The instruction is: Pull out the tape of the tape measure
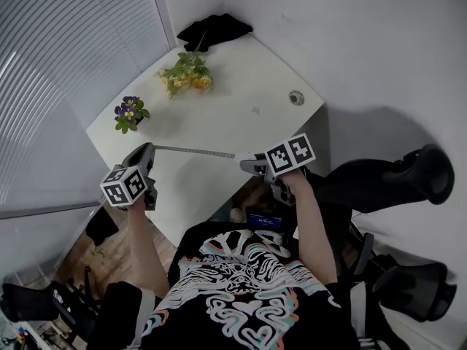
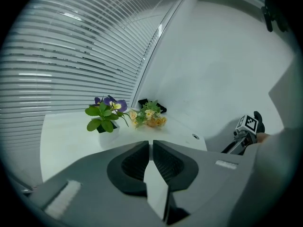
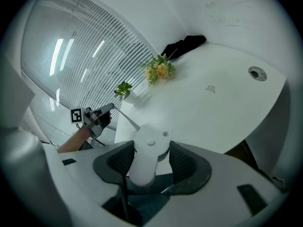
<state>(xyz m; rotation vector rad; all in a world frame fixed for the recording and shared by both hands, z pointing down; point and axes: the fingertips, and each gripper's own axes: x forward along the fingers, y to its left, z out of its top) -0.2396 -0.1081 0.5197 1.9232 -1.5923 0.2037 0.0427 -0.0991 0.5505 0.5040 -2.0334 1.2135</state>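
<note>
The white tape measure case (image 3: 147, 157) sits between the pads of my right gripper (image 3: 150, 148), which is shut on it; in the head view this gripper (image 1: 250, 165) hangs over the table's near edge. A thin tape (image 1: 193, 151) runs out of the case to the left, low over the white table (image 1: 241, 86). My left gripper (image 1: 149, 150) holds its far end. In the left gripper view the jaws (image 2: 150, 145) stand nearly together, with the pale tape end (image 2: 154, 178) pinched between them. From the right gripper view the tape (image 3: 127, 119) leads to the left gripper (image 3: 102, 111).
On the table stand a purple potted flower (image 1: 130, 114) and a yellow bouquet (image 1: 186, 74), with a black cloth (image 1: 215, 29) at the far corner and a round cable hole (image 1: 296, 98) to the right. Window blinds (image 1: 66, 57) line the left side. Black office chairs (image 1: 394, 181) stand at the right.
</note>
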